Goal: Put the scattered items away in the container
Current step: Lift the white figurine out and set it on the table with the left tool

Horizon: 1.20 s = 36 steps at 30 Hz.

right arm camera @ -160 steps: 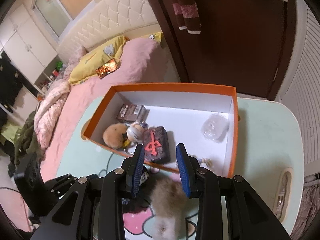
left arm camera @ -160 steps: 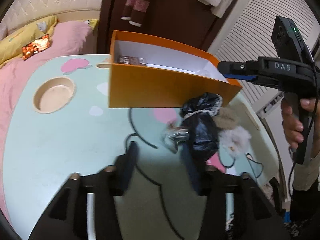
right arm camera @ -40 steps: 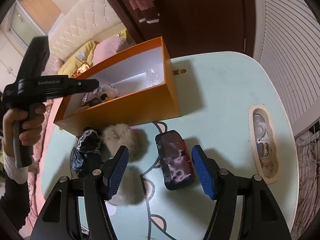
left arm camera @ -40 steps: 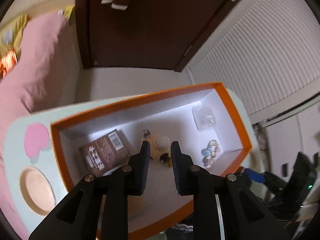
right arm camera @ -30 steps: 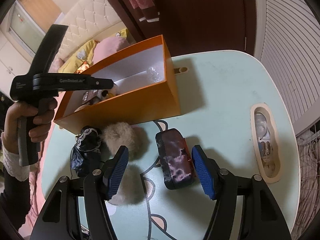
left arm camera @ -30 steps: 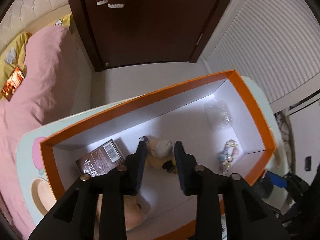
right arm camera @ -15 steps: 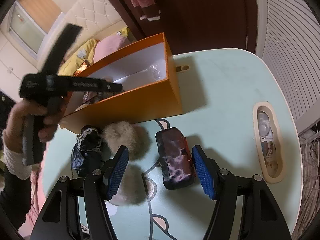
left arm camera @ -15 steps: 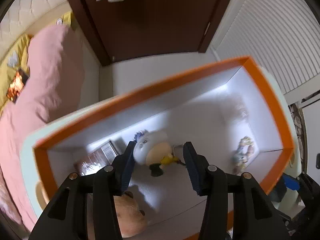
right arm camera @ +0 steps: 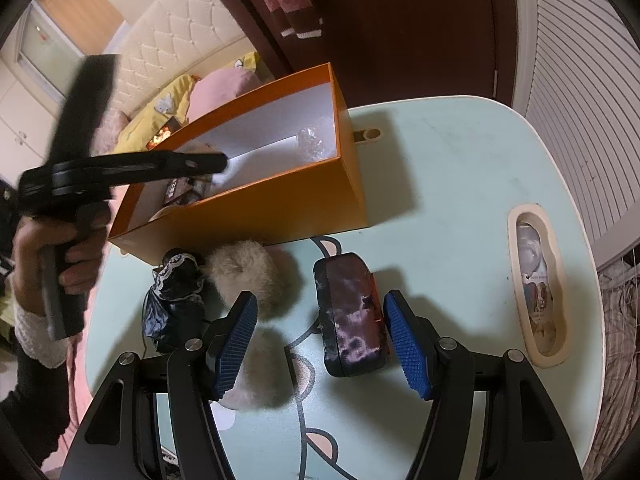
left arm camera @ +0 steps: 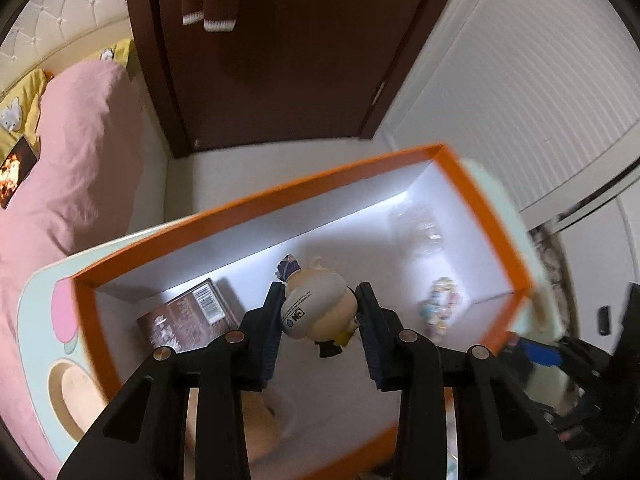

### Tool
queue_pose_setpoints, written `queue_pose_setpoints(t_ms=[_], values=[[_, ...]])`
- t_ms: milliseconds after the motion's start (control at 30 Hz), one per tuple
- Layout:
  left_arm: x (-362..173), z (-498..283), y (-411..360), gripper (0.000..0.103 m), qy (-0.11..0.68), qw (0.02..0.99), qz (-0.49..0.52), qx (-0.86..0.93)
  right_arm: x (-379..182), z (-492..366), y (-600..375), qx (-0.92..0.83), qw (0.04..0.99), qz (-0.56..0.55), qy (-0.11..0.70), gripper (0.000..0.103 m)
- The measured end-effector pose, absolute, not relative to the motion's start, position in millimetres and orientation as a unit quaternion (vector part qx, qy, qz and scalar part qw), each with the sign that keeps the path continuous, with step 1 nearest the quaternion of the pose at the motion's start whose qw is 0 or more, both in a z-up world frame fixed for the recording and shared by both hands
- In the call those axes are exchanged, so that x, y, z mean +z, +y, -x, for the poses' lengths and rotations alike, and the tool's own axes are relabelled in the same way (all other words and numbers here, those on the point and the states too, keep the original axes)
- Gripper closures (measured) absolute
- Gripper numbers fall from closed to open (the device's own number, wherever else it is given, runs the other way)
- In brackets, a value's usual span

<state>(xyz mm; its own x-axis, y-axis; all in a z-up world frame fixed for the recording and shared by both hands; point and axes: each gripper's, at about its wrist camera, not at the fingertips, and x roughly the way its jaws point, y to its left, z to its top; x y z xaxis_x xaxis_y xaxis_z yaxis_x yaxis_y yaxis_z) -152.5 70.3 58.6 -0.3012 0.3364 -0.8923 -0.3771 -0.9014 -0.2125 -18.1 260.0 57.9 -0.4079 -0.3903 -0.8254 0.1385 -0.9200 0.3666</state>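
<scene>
The orange box (left arm camera: 256,204) with a white inside stands on the pale green table (right arm camera: 460,168). My left gripper (left arm camera: 320,312) hovers over the box with a small cream toy figure (left arm camera: 318,308) between its fingers. In the box lie a brown packet (left arm camera: 188,316), a bead bracelet (left arm camera: 440,304) and a clear wrapped item (left arm camera: 416,224). My right gripper (right arm camera: 320,336) is open around a dark purple pouch (right arm camera: 350,316) on the table. A fluffy beige pom-pom (right arm camera: 248,272) and a black bundle (right arm camera: 172,300) lie in front of the box (right arm camera: 260,208).
A cut-out tray slot (right arm camera: 538,284) with small items sits at the table's right edge. A round cup recess (left arm camera: 72,396) is at the left. A pink bed (left arm camera: 72,148) and a dark door (left arm camera: 288,48) lie beyond the table.
My left gripper has widened and the toy figure now sits between its fingers, higher in view. My right gripper stays open around the pouch.
</scene>
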Motion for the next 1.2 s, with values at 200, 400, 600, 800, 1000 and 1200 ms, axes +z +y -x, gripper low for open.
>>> queue_pose_setpoints(t_ms=[200, 400, 600, 800, 1000, 1200], values=[[94.1, 106.6, 37.2, 0.066, -0.019, 0.253, 0.517, 0.818, 64.1, 13.2, 259.0, -0.833, 0.161, -0.515, -0.117, 0.038], [89.6, 56.9, -2.2, 0.066, -0.046, 0.261, 0.524, 0.810, 74.3, 12.9, 259.1, -0.840, 0.160, -0.506, -0.111, 0.038], [68.3, 21.4, -18.3, 0.066, -0.039, 0.248, 0.532, 0.808, 98.7, 19.4, 252.4, -0.851, 0.175, -0.490, -0.077, 0.038], [43.8, 7.5, -18.7, 0.066, -0.043, 0.233, 0.523, 0.819, 128.1, 55.1, 230.2, -0.838, 0.222, -0.494, -0.067, 0.050], [30.1, 0.3, -16.0, 0.066, -0.056, 0.218, 0.506, 0.833, 117.2, 107.6, 163.2, -0.768, 0.319, -0.551, -0.071, 0.054], [26.8, -9.2, -18.1, 0.050, -0.062, 0.209, 0.493, 0.842, 70.7, 136.4, 92.3, -0.695, 0.354, -0.621, -0.078, 0.053]])
